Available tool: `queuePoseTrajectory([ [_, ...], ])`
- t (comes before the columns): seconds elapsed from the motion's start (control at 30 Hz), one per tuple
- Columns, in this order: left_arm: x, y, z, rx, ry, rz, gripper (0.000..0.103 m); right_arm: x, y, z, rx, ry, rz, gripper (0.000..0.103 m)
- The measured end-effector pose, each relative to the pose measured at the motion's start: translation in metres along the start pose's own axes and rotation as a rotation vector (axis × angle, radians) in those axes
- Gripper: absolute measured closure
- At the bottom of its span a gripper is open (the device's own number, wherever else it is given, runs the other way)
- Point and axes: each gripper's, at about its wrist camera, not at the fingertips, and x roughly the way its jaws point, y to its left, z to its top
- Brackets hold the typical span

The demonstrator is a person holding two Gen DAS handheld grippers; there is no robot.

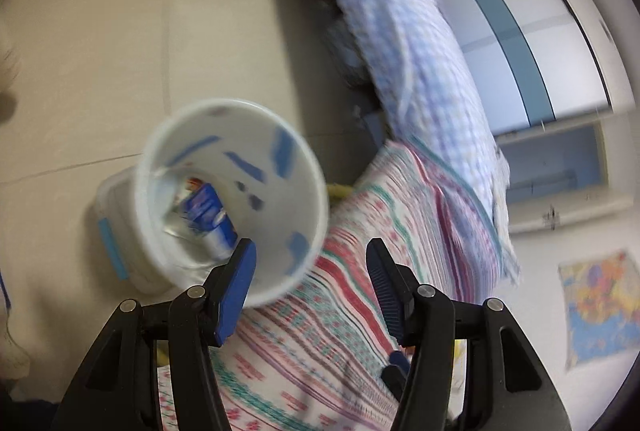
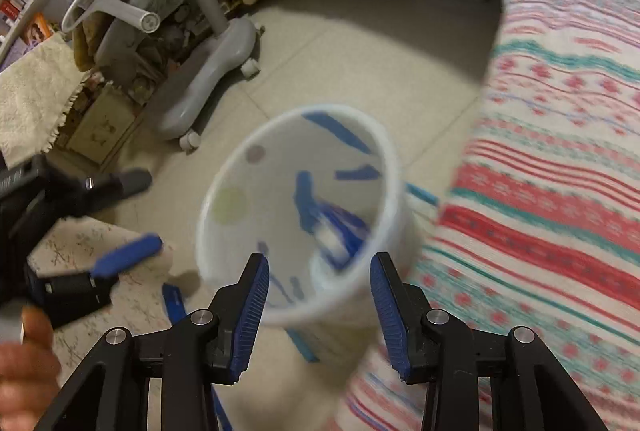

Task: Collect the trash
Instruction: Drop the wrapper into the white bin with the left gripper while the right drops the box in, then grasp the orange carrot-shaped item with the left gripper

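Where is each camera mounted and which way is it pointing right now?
Left wrist: sits on the left hand-held gripper, looking down into the white bin on the tiled floor beside the striped bedspread; its own open blue-padded fingers show.
Right wrist: sits on the right hand-held gripper, looking down at the bin from another side; its open fingers, the left hand-held gripper and a bit of a hand show.
Shared: bin, blue packaging inside, bedspread, floor, grey chair base.
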Motion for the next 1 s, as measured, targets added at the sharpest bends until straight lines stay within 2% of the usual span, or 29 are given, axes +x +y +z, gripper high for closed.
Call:
queuePoseTrajectory([
  [0.2, 0.030, -0.071, -0.043, 0.200, 0.091, -0.026, 0.043, -0.061, -0.036, -0.016, -0.028, -0.033, -0.057, 0.049],
  [0.4, 0.066, -0.140, -0.106, 0.444, 0.203, -0.039, 0.043, -0.148, -0.084, -0.021, -0.008, -0.101, -0.121, 0.048],
  [0.53, 0.092, -0.172, -0.137, 0.551, 0.228, -0.007, 0.043, -0.210, -0.124, -0.021, 0.025, -0.187, -0.204, 0.036],
  [0.73, 0.148, -0.203, -0.167, 0.627, 0.301, 0.034, 0.043, -0.270, -0.202, -0.036, 0.181, -0.271, -0.325, 0.035],
  [0.8, 0.171, -0.206, -0.171, 0.627, 0.315, 0.069, 0.043, -0.279, -0.226, -0.045, 0.245, -0.260, -0.351, 0.035],
  [0.87, 0.188, -0.201, -0.169, 0.573, 0.329, 0.083, 0.043, -0.286, -0.239, -0.050, 0.276, -0.243, -0.373, 0.035],
  [1.0, 0.208, -0.190, -0.157, 0.413, 0.330, 0.017, 0.043, -0.288, -0.245, -0.055, 0.263, -0.207, -0.419, 0.035],
])
